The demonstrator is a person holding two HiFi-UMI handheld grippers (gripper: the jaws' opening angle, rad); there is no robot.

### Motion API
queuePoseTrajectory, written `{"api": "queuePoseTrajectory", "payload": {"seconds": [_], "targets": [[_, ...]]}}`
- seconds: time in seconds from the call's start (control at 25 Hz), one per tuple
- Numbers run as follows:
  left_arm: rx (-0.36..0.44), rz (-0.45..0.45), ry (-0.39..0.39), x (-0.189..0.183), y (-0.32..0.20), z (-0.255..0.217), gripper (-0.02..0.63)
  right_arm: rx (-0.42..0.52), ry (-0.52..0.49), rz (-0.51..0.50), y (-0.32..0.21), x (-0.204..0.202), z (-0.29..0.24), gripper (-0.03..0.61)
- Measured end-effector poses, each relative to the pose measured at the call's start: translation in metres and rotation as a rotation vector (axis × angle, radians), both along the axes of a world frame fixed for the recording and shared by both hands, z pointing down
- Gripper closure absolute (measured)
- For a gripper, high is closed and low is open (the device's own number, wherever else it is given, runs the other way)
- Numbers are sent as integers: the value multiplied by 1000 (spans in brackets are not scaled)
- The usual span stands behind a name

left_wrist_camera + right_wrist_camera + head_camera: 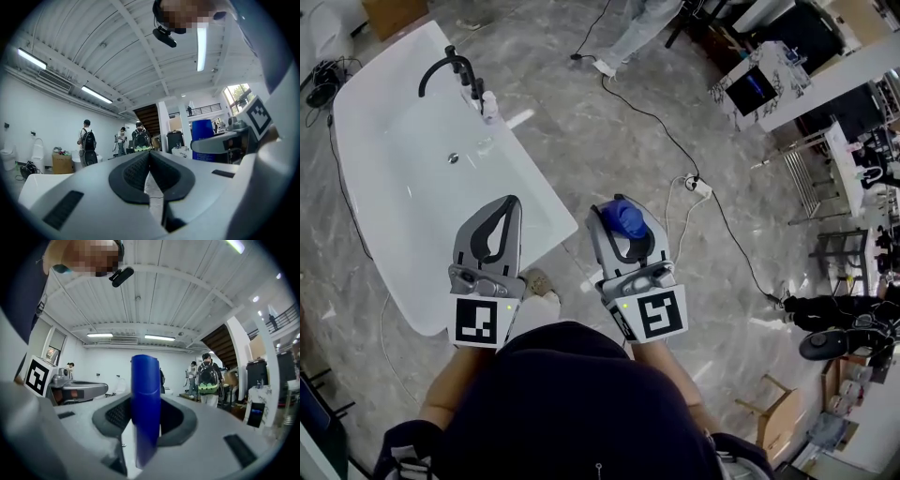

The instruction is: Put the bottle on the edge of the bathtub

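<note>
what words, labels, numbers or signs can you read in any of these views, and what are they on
No readable text in any view.
Blue bottle: no label showing.
Left marker cube, right marker cube: black-and-white square patterns, no letters.
Lit screen far off: too small to read.

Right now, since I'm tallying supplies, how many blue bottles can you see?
1. The blue bottle is clamped between the fingers of the right gripper, beside the bathtub. The left gripper is shut and empty. Others may be hidden.
</note>
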State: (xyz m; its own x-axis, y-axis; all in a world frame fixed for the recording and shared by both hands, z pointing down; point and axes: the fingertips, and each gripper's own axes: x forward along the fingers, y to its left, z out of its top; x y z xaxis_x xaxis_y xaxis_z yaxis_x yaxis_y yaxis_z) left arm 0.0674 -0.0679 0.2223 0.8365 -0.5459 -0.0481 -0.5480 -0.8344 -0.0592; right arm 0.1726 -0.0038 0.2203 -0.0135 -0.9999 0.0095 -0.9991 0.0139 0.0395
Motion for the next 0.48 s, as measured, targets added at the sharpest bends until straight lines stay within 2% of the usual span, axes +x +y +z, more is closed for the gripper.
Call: {"api": "queuePoseTrajectory", "payload": {"seconds": [0.24,0.48], "targets": [[-7,-36,11,9,-36,7,611,-13,4,-44,-40,9,7,431],[0,-69,-28,14,-49,9,611,-25,-1,-102,-66,15,10,431]]}}
